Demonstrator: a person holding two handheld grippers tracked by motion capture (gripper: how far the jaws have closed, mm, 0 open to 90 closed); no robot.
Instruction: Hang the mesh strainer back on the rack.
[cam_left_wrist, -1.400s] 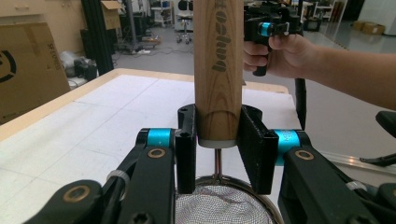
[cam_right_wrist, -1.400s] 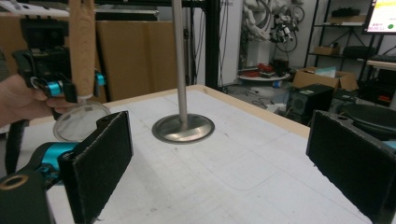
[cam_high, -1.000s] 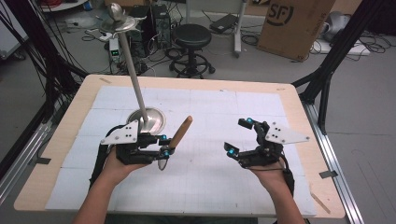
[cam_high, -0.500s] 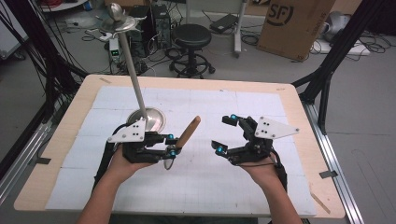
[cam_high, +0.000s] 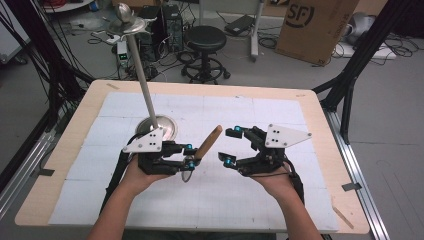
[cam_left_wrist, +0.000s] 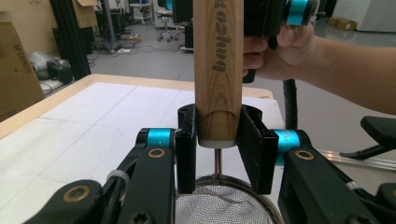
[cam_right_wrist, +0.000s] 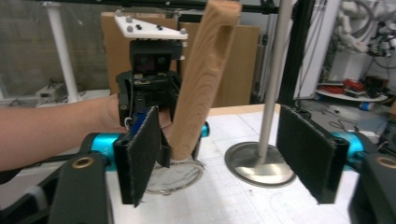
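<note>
While we look from the high view, our left gripper clamps a wooden-handled strainer just right of the metal stand, and our right gripper, its jaws just narrowing with nothing between them, sits beside the handle. The left gripper view adds the mesh below the pinched handle. The right gripper view shows its pads flanking the handle without contact; closing off-centre could knock the strainer askew.
</note>
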